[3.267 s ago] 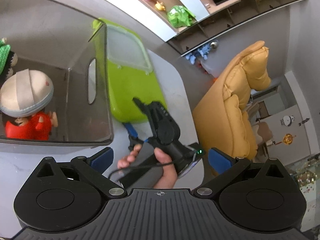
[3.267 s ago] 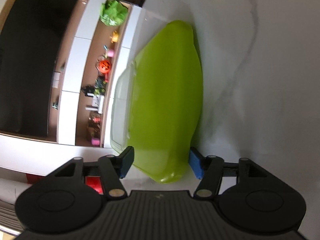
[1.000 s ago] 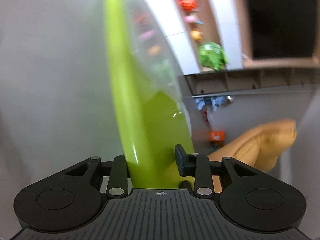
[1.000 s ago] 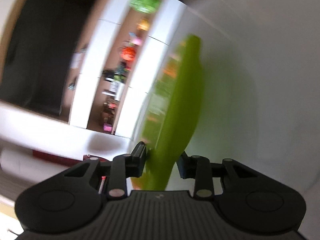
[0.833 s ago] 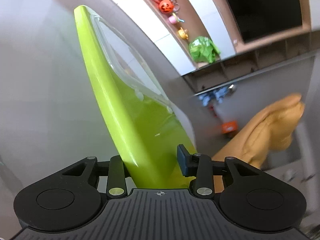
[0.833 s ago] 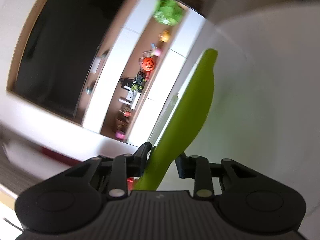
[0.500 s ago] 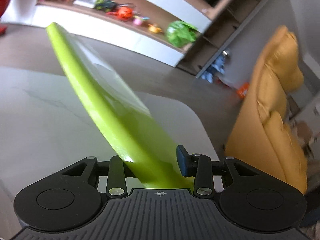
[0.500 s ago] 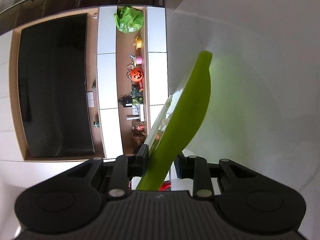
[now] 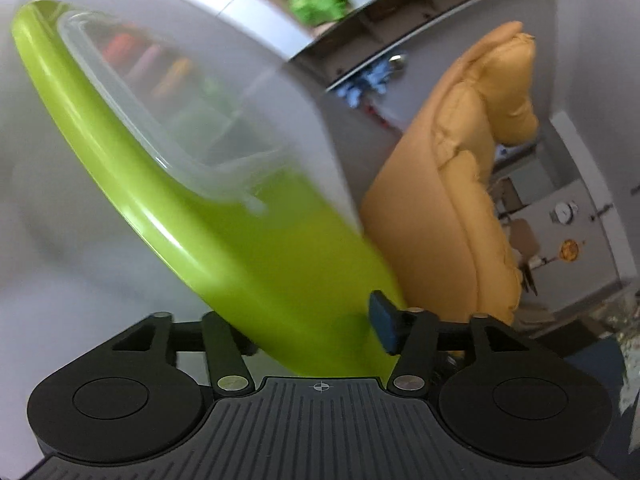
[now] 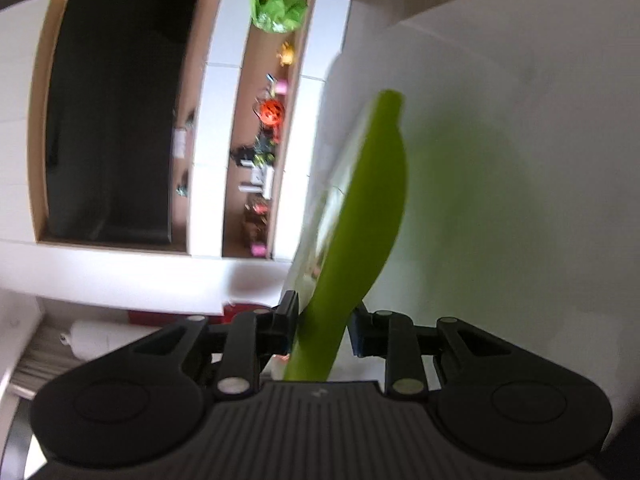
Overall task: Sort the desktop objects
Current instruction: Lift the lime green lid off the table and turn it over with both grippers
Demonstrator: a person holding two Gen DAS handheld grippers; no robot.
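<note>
A lime-green plastic lid with a clear rectangular window (image 9: 248, 240) is lifted off the white marble-look table (image 10: 520, 160) and carried between both tools. The left gripper (image 9: 308, 320) pinches one short edge of the lid, its blue-padded fingers closed fairly narrow around the rim. The right gripper (image 10: 324, 320) clamps another edge, its jaws narrow too, so that in its view the lid stands nearly edge-on. Two grips on separate edges probably serve to stop so broad and thin a lid from swinging or twisting as it is carried. Where it is bound cannot be told, since no box shows in either view; blur in both suggests motion.

Beyond the lid from the left gripper stands a mustard-yellow padded armchair (image 9: 460, 184), off the table's edge. Behind the lid, against the far wall, runs a wooden shelf unit holding small toys, among them an orange pumpkin figure (image 10: 272, 111) and a crumpled green bag (image 10: 280, 8), beside a large dark television screen (image 10: 116, 108).
</note>
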